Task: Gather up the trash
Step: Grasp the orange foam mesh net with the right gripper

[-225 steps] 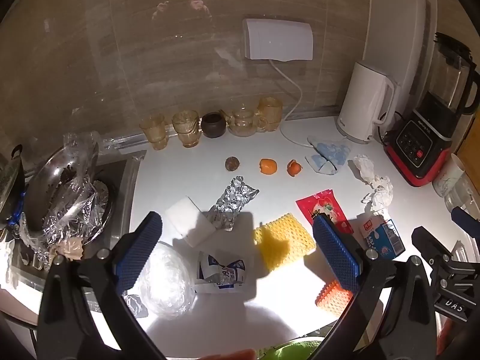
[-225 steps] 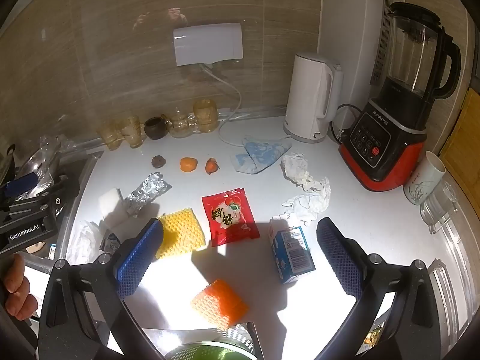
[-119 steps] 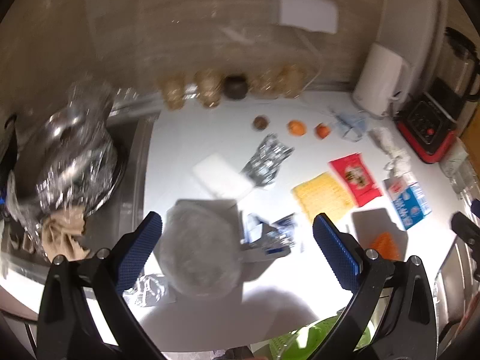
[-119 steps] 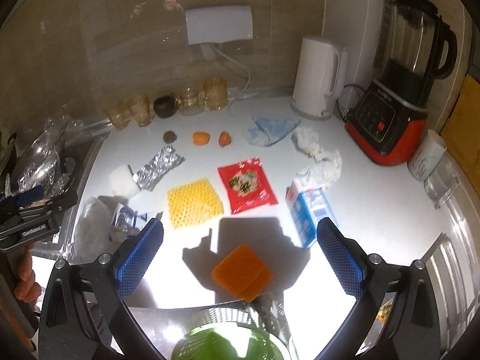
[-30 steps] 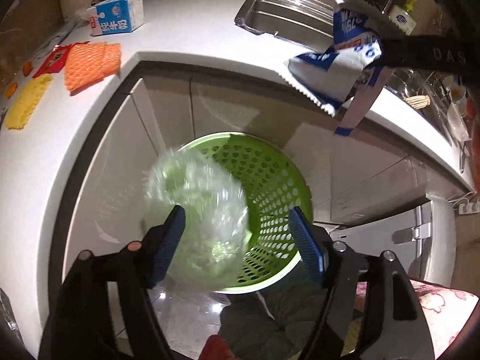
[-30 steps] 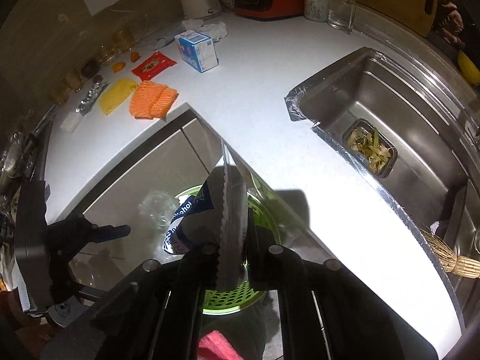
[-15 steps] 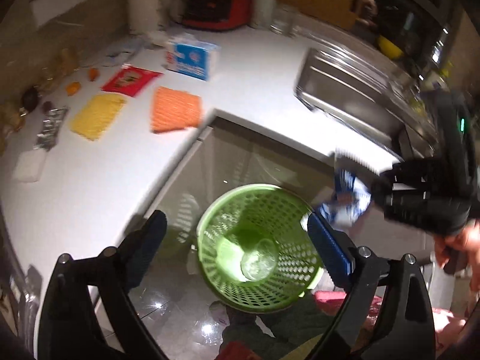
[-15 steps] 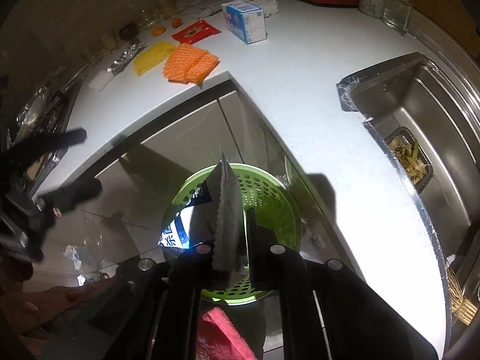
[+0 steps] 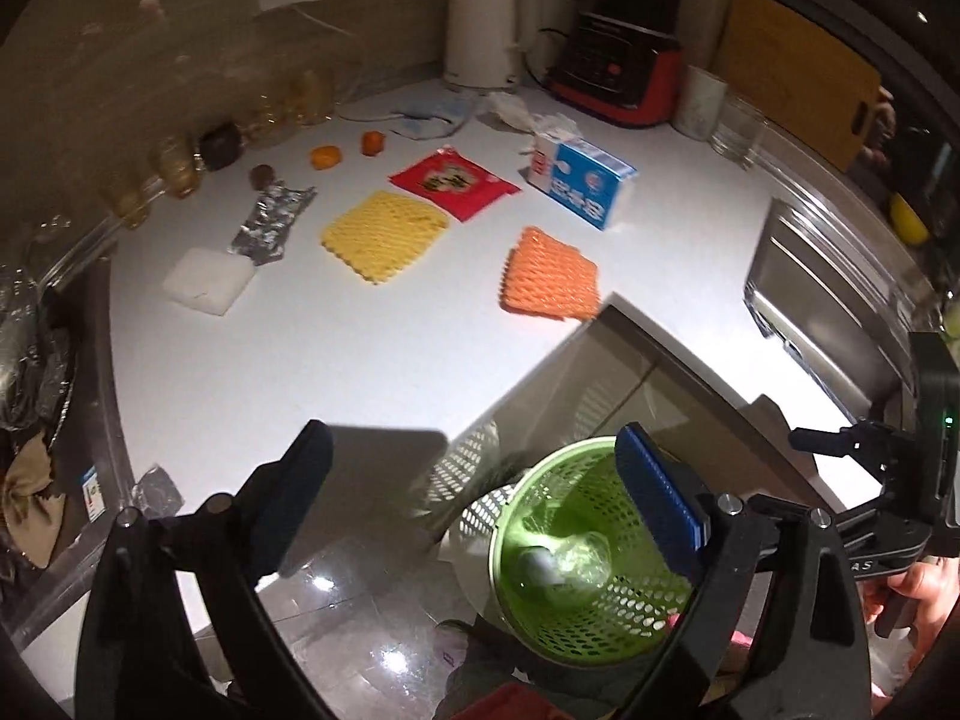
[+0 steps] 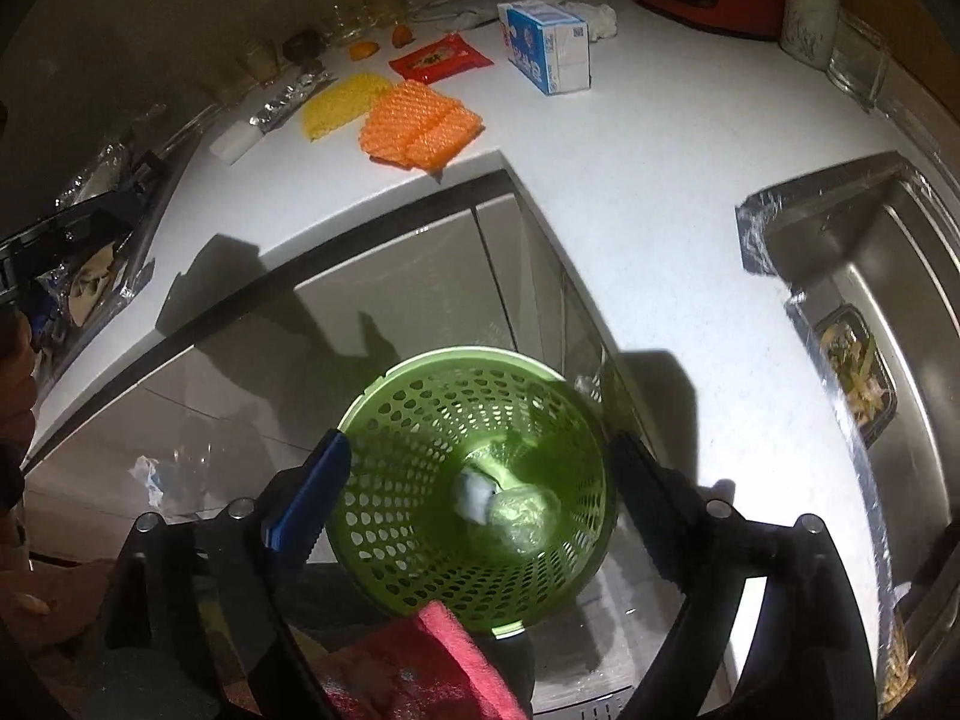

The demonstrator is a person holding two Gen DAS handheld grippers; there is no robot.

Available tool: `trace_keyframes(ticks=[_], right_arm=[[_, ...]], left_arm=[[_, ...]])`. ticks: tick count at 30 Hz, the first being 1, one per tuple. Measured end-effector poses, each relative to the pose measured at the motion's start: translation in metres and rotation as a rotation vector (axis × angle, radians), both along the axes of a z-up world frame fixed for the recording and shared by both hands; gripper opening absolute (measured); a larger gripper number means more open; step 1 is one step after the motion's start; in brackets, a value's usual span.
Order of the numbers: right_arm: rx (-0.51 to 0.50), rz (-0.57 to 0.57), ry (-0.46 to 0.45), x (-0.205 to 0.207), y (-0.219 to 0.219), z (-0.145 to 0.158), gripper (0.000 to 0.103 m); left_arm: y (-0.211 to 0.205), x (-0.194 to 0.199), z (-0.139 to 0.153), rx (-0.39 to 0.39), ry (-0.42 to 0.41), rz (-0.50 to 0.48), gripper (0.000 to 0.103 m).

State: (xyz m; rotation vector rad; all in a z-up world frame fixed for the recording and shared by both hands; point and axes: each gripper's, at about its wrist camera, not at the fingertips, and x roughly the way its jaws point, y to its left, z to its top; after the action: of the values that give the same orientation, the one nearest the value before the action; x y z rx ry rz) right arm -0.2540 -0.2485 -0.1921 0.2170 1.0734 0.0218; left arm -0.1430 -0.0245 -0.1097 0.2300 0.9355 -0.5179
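Observation:
A green perforated basket (image 10: 420, 420) stands on the floor below the counter corner; it also shows in the left wrist view (image 9: 540, 480). A clear plastic wad (image 10: 525, 513) and a white wrapper (image 10: 471, 495) lie at its bottom. My right gripper (image 10: 474, 480) is open and empty right above the basket. My left gripper (image 9: 480, 486) is open and empty above the counter edge, left of the basket. On the counter lie an orange foam net (image 9: 552, 276), a yellow foam net (image 9: 384, 234), a red packet (image 9: 453, 180) and a blue milk carton (image 9: 585, 180).
Crumpled foil (image 9: 270, 222), a white block (image 9: 207, 279), orange peel bits (image 9: 327, 156), tissues (image 9: 522, 114), glass cups, a white kettle (image 9: 483, 30) and a red blender (image 9: 618, 72) are on the counter. The steel sink (image 10: 864, 312) lies right; a red cloth (image 10: 420, 666) below.
My right gripper has opened and the blue and white wrapper has dropped into the basket. My left gripper has swung up towards the counter, still open.

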Motion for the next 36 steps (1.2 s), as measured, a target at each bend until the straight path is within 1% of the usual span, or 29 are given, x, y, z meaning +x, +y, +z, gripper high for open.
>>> trace_keyframes(ticks=[2,4,5,7,10,13,16,19,22,25,26,28,29,31,32,33,34,35,36], right_arm=[[-0.020,0.019,-0.035,0.007,0.000,0.012,0.096],[-0.031,0.044,-0.066,0.014,-0.001,0.023,0.101],[-0.035,0.055,-0.077,0.018,0.000,0.028,0.101],[-0.046,0.099,-0.108,0.031,0.004,0.039,0.101],[-0.057,0.158,-0.143,0.053,0.012,0.048,0.101],[-0.082,0.228,-0.182,0.085,0.021,0.053,0.101],[-0.096,0.274,-0.202,0.118,0.027,0.049,0.101],[-0.114,0.294,-0.189,0.150,0.031,0.037,0.101],[-0.128,0.290,-0.181,0.176,0.036,0.022,0.101],[-0.138,0.264,-0.162,0.199,0.037,0.006,0.100],[-0.140,0.256,-0.158,0.203,0.037,0.001,0.098],[-0.147,0.229,-0.135,0.213,0.035,-0.009,0.087],[-0.142,0.220,-0.123,0.216,0.035,-0.012,0.084],[-0.127,0.208,-0.101,0.222,0.033,-0.018,0.074],[-0.121,0.203,-0.093,0.224,0.032,-0.021,0.073],[-0.112,0.196,-0.092,0.224,0.031,-0.021,0.068],[-0.097,0.189,-0.094,0.225,0.029,-0.021,0.061],[-0.078,0.180,-0.093,0.225,0.028,-0.020,0.057],[-0.060,0.173,-0.089,0.225,0.027,-0.019,0.048]], left_arm=[[0.004,0.003,0.007,-0.007,-0.017,0.032,0.091],[0.008,0.005,0.014,-0.016,-0.031,0.066,0.094],[0.010,0.006,0.018,-0.021,-0.042,0.085,0.095],[0.015,0.009,0.023,-0.029,-0.054,0.121,0.095],[0.022,0.016,0.024,-0.041,-0.051,0.177,0.095],[0.026,0.021,0.023,-0.039,-0.044,0.222,0.095],[0.026,0.029,0.024,-0.059,-0.036,0.249,0.095],[0.023,0.038,0.025,-0.060,-0.043,0.266,0.095],[0.015,0.056,0.023,-0.053,-0.048,0.276,0.095],[0.006,0.080,0.014,-0.055,-0.037,0.283,0.095],[0.002,0.090,0.009,-0.059,-0.030,0.283,0.095],[-0.004,0.107,0.001,-0.060,-0.014,0.282,0.095],[-0.007,0.118,-0.004,-0.059,0.000,0.280,0.095],[-0.011,0.133,-0.010,-0.058,0.007,0.276,0.095],[-0.014,0.143,-0.015,-0.053,0.011,0.277,0.095],[-0.017,0.149,-0.019,-0.051,0.017,0.277,0.095],[-0.019,0.157,-0.023,-0.051,0.027,0.274,0.095],[-0.022,0.165,-0.028,-0.051,0.039,0.268,0.095],[-0.024,0.171,-0.032,-0.051,0.049,0.265,0.095]])
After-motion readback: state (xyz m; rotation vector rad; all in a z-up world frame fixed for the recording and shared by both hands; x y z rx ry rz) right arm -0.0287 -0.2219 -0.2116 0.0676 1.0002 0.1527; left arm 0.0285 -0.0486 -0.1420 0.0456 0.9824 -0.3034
